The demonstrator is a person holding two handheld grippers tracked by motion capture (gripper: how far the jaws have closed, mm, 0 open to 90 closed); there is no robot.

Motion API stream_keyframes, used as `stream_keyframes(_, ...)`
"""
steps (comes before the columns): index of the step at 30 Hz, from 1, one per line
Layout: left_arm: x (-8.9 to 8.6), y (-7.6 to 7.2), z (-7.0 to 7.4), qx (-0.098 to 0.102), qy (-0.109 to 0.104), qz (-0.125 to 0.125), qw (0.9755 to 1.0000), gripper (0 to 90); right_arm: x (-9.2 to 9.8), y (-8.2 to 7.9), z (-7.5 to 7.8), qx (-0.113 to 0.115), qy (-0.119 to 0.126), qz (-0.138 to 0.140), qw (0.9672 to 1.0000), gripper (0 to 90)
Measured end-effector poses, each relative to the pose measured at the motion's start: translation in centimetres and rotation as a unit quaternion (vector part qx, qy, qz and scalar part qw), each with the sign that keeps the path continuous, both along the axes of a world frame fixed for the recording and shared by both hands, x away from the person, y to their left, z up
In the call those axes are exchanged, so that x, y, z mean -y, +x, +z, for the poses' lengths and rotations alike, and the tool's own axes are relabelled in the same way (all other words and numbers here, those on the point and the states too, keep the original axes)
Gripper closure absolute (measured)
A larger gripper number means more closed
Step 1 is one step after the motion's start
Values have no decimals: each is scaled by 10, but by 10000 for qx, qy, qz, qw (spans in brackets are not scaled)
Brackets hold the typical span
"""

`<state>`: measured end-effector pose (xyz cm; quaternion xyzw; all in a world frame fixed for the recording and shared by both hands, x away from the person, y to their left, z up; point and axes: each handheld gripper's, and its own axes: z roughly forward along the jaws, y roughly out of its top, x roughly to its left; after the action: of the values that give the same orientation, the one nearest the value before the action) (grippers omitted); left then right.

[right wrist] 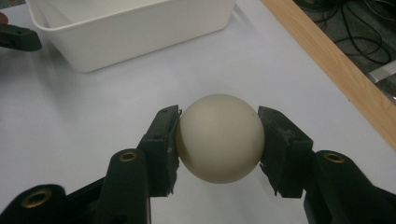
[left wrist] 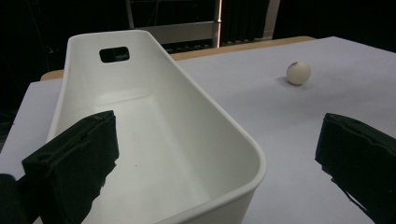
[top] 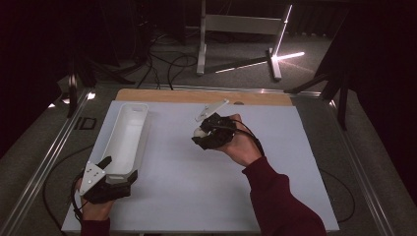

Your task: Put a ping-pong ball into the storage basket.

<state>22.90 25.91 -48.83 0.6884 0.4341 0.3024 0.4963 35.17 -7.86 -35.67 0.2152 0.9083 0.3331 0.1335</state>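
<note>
Right gripper (right wrist: 218, 140) is clamping the cream round plastic ball (right wrist: 219, 138), right of the long white plastic bin (top: 129, 132); we're carrying it level over that bin before releasing. Left gripper (top: 120, 169), jaws apart, is straddling the bin's near wall.

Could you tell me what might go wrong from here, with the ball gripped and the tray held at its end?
The smooth off-white ball is pinched by the right gripper only at its two sides, so it might squirt out and roll across the white table sheet. The left gripper straddles the near wall of the long white plastic tray with open jaws, so a nudge could shift the tray.
</note>
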Motion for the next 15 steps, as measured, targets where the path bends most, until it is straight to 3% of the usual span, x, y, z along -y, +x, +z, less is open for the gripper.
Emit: stream_keyframes(15,0,0,0,7,4,1,10000,0,-14,5,6,84,64,35,9999,505)
